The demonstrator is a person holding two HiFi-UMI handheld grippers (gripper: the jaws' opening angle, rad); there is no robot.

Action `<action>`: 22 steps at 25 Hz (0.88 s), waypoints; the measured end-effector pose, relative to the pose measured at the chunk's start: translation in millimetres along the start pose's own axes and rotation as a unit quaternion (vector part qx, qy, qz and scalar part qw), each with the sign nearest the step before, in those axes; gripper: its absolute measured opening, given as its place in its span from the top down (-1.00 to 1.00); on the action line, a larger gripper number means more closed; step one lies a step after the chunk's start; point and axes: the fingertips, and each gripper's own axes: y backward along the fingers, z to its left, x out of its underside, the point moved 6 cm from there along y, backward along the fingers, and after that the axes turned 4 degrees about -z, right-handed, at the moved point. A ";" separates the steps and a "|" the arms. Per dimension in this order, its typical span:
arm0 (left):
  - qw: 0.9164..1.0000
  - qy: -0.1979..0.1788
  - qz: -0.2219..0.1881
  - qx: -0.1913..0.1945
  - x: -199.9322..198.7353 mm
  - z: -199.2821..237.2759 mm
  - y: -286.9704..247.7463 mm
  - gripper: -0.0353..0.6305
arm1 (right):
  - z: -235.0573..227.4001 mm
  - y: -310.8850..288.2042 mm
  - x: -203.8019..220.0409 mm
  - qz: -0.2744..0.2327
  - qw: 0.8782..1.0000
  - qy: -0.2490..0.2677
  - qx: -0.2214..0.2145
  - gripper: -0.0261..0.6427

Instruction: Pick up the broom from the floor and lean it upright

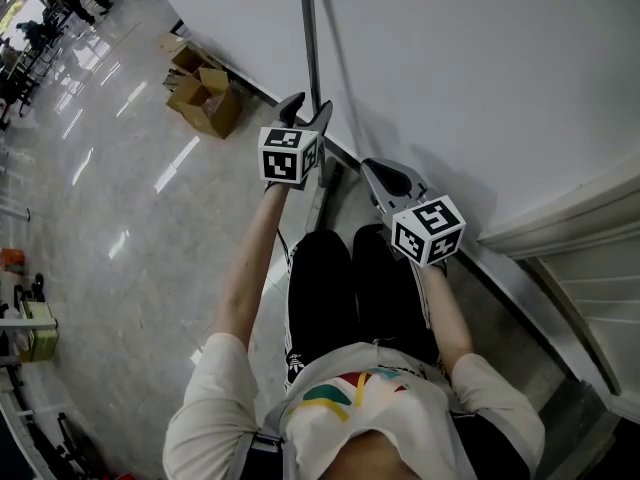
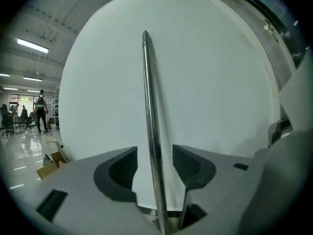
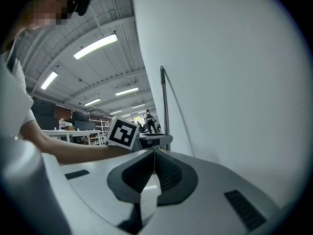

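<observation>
Broom handle [image 2: 149,106]: a thin metal pole standing nearly upright between the left gripper's jaws and rising well above them. Its top end meets its own shadow on the wall.
Broom head: hidden below the left gripper in the head view; I cannot tell how it sits.
Left gripper [image 2: 154,165]: jaws wide apart, one on each side of the pole, with a gap between each ribbed pad and the metal, so nothing is clamped.
Right gripper [image 3: 154,153]: jaws closed pad to pad with nothing between them. It is held level, to the right of the left gripper and just short of the wall, apart from the pole.
Wall [image 1: 450,68]: plain white, directly ahead of both grippers and behind the pole.
Floor [image 1: 120,188]: glossy and pale, spreading out to the left of the left gripper.
Cardboard boxes [image 1: 205,93]: open, at the foot of the wall, beyond and to the left of the left gripper.
</observation>
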 end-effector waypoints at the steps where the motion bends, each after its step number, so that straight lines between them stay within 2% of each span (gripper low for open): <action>1: 1.000 -0.001 -0.003 -0.001 0.7 0.3 1.2 0.14 | 0.4 -0.8 0.5 0.000 1.000 0.001 0.000 0.89; 9: 0.999 0.019 -0.030 -0.017 2.9 13.9 23.5 0.14 | 0.6 -12.9 -0.7 -0.001 1.000 0.006 -0.001 0.89; 12: 0.997 0.032 -0.059 -0.034 -1.6 16.1 50.7 0.14 | 2.6 -17.0 0.1 0.001 1.000 0.005 -0.005 0.89; 16: 0.993 0.071 -0.090 0.005 -0.8 -1.6 90.3 0.15 | 2.6 -25.5 2.8 0.005 1.000 0.003 -0.009 0.89; 17: 0.993 0.074 -0.096 0.007 -0.2 -7.5 99.2 0.25 | 3.2 -28.2 3.2 0.006 1.000 0.003 -0.010 0.89; 20: 0.991 0.057 -0.119 -0.017 2.0 -26.8 126.5 0.76 | 8.4 -32.7 4.1 0.012 1.000 0.007 -0.014 0.89; 22: 0.990 0.049 -0.128 -0.028 3.8 -38.5 138.5 0.76 | 11.9 -33.7 4.8 0.016 1.000 0.011 -0.015 0.89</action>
